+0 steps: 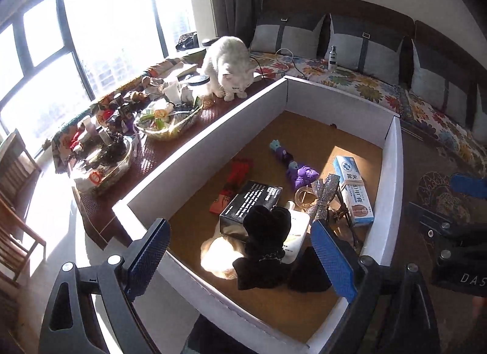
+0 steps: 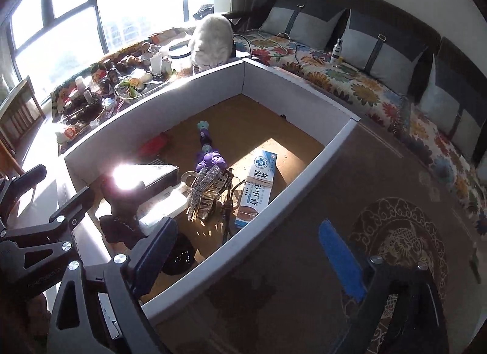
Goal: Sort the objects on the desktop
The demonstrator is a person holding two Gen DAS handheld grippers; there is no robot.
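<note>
A white-walled tray (image 1: pixel 213 138) with a cork floor holds a black box (image 1: pixel 252 201), a black velvet bow (image 1: pixel 268 238), a silver glitter bow (image 1: pixel 322 195), a blue-white ointment box (image 1: pixel 353 189), purple toys (image 1: pixel 299 176) and a red item (image 1: pixel 239 173). My left gripper (image 1: pixel 240 259) is open above the black bow, one finger on each side, touching nothing. My right gripper (image 2: pixel 249 259) is open and empty over the tray's right wall (image 2: pixel 304 177) and the carpet. The ointment box (image 2: pixel 258 183) and silver bow (image 2: pixel 204 189) show in the right wrist view.
A white cat (image 1: pixel 228 64) stands on the brown table beyond the tray. Glass bowls (image 1: pixel 167 122) of small clutter sit at the left. A floral-covered sofa (image 1: pixel 365 83) with grey cushions runs behind. Patterned carpet (image 2: pixel 395 238) lies to the right.
</note>
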